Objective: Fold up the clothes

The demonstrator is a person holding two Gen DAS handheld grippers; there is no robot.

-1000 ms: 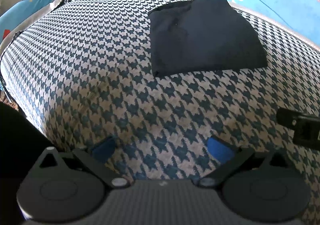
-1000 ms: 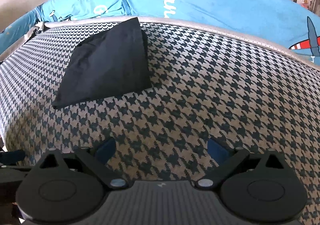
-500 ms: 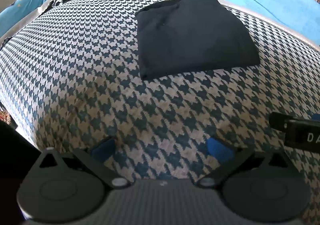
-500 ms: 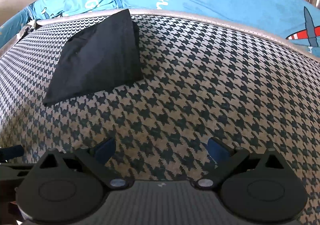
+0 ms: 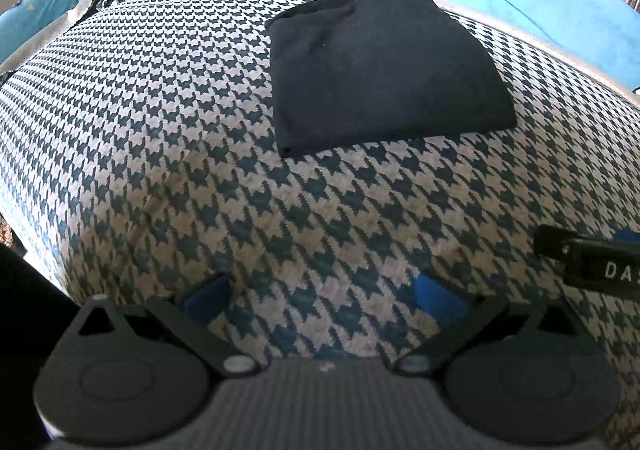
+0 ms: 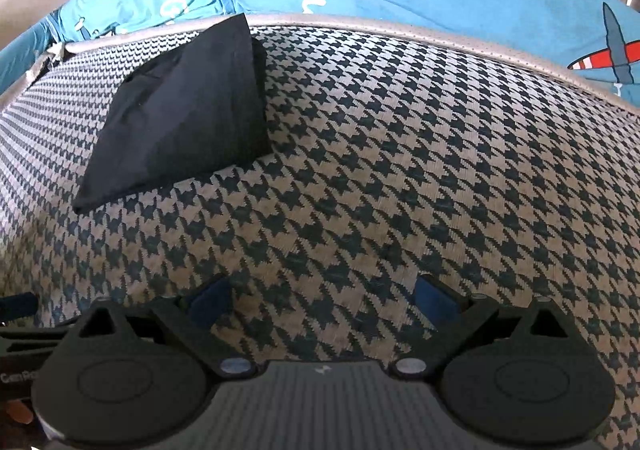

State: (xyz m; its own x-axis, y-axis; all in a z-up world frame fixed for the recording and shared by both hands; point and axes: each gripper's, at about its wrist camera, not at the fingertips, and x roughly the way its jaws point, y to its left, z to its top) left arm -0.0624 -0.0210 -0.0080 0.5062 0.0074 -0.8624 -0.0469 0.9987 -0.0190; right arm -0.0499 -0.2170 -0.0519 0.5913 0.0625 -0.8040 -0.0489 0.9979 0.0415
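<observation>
Fingers (image 5: 438, 296) spread, well short of seemingly folded black garment (image 5: 384, 66).

My left gripper (image 5: 322, 296) and right gripper (image 6: 323, 296) match: black teardrop finger mounts, blue pads (image 5: 438, 296), silver pivot screws (image 6: 408, 366), ribbed grey housing. White lettering marks the right unit's black side.
</observation>
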